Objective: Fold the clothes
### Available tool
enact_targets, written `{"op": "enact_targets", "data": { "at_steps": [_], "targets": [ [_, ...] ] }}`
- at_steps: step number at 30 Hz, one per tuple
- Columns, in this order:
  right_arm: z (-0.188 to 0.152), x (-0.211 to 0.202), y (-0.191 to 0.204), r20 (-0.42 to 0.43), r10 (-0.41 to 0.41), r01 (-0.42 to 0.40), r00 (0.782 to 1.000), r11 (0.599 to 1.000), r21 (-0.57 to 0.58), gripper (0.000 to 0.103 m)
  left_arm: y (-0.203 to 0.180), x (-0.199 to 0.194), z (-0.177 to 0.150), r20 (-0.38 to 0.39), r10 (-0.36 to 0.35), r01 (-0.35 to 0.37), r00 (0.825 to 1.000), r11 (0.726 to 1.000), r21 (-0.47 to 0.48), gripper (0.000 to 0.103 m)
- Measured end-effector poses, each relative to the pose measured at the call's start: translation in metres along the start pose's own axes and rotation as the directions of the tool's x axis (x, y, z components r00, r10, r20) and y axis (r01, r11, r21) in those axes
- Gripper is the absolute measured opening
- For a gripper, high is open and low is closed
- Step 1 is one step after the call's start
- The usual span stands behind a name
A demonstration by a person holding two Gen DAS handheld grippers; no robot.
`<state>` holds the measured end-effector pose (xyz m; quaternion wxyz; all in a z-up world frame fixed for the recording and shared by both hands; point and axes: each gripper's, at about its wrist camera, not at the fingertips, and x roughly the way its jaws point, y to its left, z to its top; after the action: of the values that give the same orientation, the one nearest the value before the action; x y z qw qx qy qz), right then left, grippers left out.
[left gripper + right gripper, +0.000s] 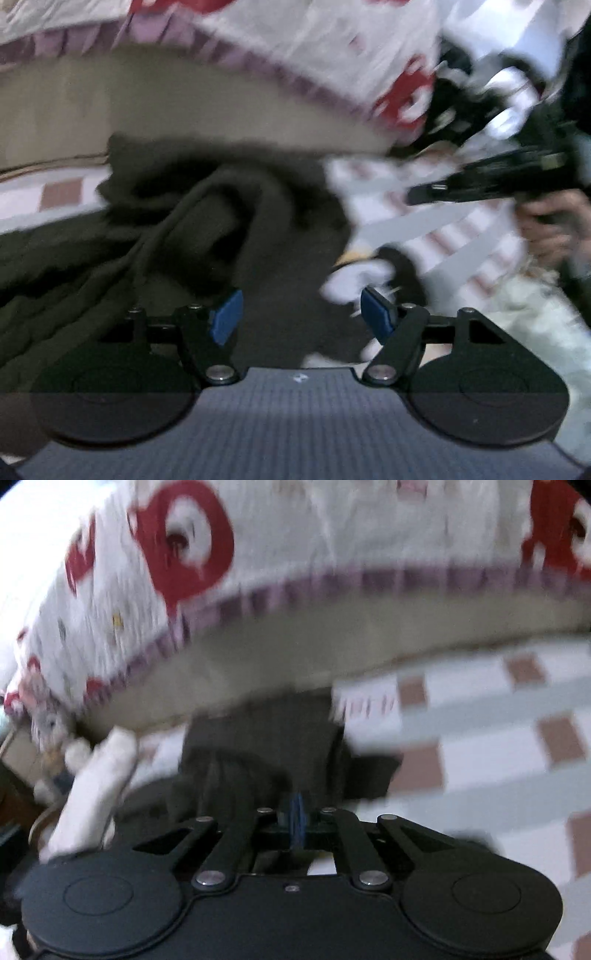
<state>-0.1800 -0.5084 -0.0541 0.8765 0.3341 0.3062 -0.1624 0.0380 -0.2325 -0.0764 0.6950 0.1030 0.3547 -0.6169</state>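
Observation:
A dark olive garment (pixel 207 221) lies bunched in thick folds on the checked sheet, filling the left and middle of the left wrist view. My left gripper (pixel 301 317) is open over its near edge; its blue pads (pixel 227 317) stand wide apart and press on nothing. In the right wrist view the same dark garment (pixel 258 746) rises in a fold up to my right gripper (pixel 296 812), whose blue pads are pressed together on the cloth. A hand (pixel 550 229) at the right of the left wrist view holds that black gripper. Both views are blurred.
The bed sheet (pixel 480 738) is white with grey bands and brown squares. A white quilt (pixel 295 535) with red prints and a purple frill lies behind, over a beige band (pixel 184 103). A white soft object (pixel 96 786) sits left of the right gripper.

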Motion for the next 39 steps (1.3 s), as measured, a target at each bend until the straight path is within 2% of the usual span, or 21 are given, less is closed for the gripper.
{"op": "enact_targets", "data": {
  "at_steps": [3,5,6,7,8,9,12,14,18,22,24,26,28,29,30,32,34,35,36,37,39],
  "targets": [
    [-0.016,0.025,-0.001,-0.07,0.022,-0.022,0.997,1.0,0.015,0.009,0.012,0.029,-0.008,-0.068,0.041,-0.043,0.997,0.999,-0.018,0.07],
    [-0.023,0.041,0.001,-0.111,0.035,-0.034,0.993,0.999,0.018,0.021,0.022,0.048,-0.011,-0.135,0.002,-0.021,0.991,0.99,-0.139,0.069],
    [-0.024,0.048,0.006,-0.126,0.036,-0.035,0.991,0.999,0.009,0.026,0.026,0.057,-0.012,-0.164,-0.019,-0.014,0.986,0.981,-0.195,0.063],
    [-0.025,0.053,0.008,-0.143,0.031,-0.033,0.989,0.999,-0.008,0.04,0.022,0.054,-0.011,-0.156,-0.015,-0.014,0.988,0.984,-0.178,0.054],
    [-0.026,0.056,0.011,-0.16,0.018,-0.024,0.987,0.999,-0.031,0.046,0.018,0.05,-0.01,-0.148,-0.01,-0.014,0.989,0.987,-0.162,0.027],
    [-0.026,0.06,0.014,-0.17,-0.001,-0.008,0.985,0.998,-0.054,0.047,0.014,0.047,-0.009,-0.139,-0.008,-0.013,0.99,0.989,-0.147,0.008],
    [-0.026,0.067,0.015,-0.184,-0.028,0.013,0.982,0.997,-0.079,0.052,0.009,0.024,-0.002,-0.09,-0.076,0.06,0.993,0.983,-0.174,0.008],
    [-0.029,0.068,0.015,-0.192,-0.036,0.02,0.981,0.996,-0.086,0.054,0.007,0.011,0.005,-0.043,-0.083,0.075,0.996,0.984,-0.16,0.008],
    [-0.038,0.07,0.015,-0.208,-0.051,0.031,0.977,0.995,-0.1,0.054,0.034,-0.008,0.014,0.057,-0.092,0.104,0.994,0.957,-0.272,0.004],
    [-0.046,0.072,0.025,-0.21,-0.097,0.055,0.973,0.979,-0.198,0.055,0.047,-0.001,0.009,-0.009,0.077,-0.077,0.997,0.978,-0.196,0.004],
    [-0.046,0.074,0.028,-0.201,-0.104,0.059,0.974,0.974,-0.218,0.058,0.048,0.01,0.003,-0.084,0.033,-0.05,0.996,0.976,-0.212,0.006],
    [-0.044,0.077,0.024,-0.188,-0.083,0.051,0.979,0.984,-0.17,0.061,0.04,0.016,-0.002,-0.098,0.073,-0.092,0.992,0.974,-0.206,0.008],
    [-0.04,0.08,0.015,-0.17,-0.045,0.032,0.984,0.997,-0.076,0.061,0.021,0.021,-0.002,-0.058,0.163,-0.169,0.985,0.978,-0.122,0.011],
    [-0.038,0.081,0.01,-0.16,-0.027,0.022,0.987,0.999,-0.029,0.061,0.014,0.022,-0.002,-0.037,0.173,-0.176,0.984,0.981,-0.086,0.019],
    [-0.036,0.083,0.006,-0.149,-0.009,0.012,0.989,1.0,0.018,0.061,0.013,0.022,-0.002,-0.025,0.156,-0.158,0.987,0.983,-0.091,0.033],
    [-0.032,0.091,-0.004,-0.154,0.008,0.01,0.988,0.993,0.117,0.061,0.01,0.022,-0.003,-0.004,0.121,-0.121,0.993,0.988,-0.099,0.048],
    [-0.027,0.099,-0.014,-0.144,0.011,0.019,0.989,0.979,0.202,0.061,0.01,0.026,-0.004,-0.031,0.075,-0.078,0.997,0.991,-0.112,0.052],
    [-0.024,0.101,-0.019,-0.13,0.019,0.013,0.991,0.97,0.241,0.044,0.01,0.028,-0.004,-0.046,0.051,-0.056,0.998,0.991,-0.118,0.059],
    [-0.022,0.102,-0.022,-0.113,0.05,-0.018,0.992,0.964,0.265,0.023,0.012,0.032,-0.005,-0.081,0.024,-0.033,0.996,0.993,-0.113,0.068],
    [-0.017,0.101,-0.021,-0.1,0.09,-0.061,0.991,0.962,0.267,0.016,0.013,0.036,-0.007,-0.116,0.005,-0.018,0.993,0.993,-0.116,0.072],
    [-0.009,0.097,-0.018,-0.074,0.167,-0.142,0.983,0.954,0.264,0.016,0.008,0.048,-0.011,-0.221,0.0,-0.016,0.975,0.997,-0.069,0.081]
  ]
}}
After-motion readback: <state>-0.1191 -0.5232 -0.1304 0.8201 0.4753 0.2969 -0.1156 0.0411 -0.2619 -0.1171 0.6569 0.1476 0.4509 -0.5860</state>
